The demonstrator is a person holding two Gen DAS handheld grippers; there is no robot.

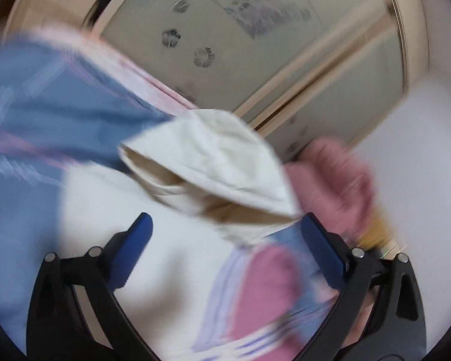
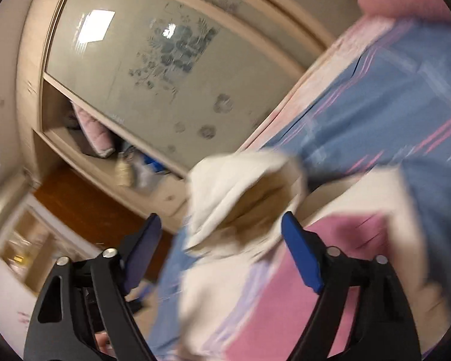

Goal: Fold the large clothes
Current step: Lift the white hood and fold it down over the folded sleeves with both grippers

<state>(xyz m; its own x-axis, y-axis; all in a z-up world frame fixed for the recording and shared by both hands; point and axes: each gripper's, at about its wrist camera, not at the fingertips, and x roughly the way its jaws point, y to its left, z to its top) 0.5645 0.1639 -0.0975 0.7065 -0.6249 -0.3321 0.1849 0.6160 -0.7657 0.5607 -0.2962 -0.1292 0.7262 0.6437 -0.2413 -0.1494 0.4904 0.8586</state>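
Note:
A cream-white garment [image 1: 213, 162] lies bunched on a bed covered by a blue, pink and white checked sheet [image 1: 45, 102]. Its folded edge sits just beyond my left gripper [image 1: 227, 222], which is open with nothing between the blue pads [image 1: 138, 234]. The same garment [image 2: 234, 195] shows in the right wrist view, just ahead of my right gripper [image 2: 222, 225], which is also open and empty. Both views are blurred by motion.
A wardrobe with frosted flower-patterned sliding doors [image 2: 171, 60] stands beside the bed, one section open with bedding and bags inside [image 2: 105, 141]. A pink pillow or cloth [image 1: 333, 180] lies at the bed's edge. Brown wood floor [image 2: 84, 204] lies at the left.

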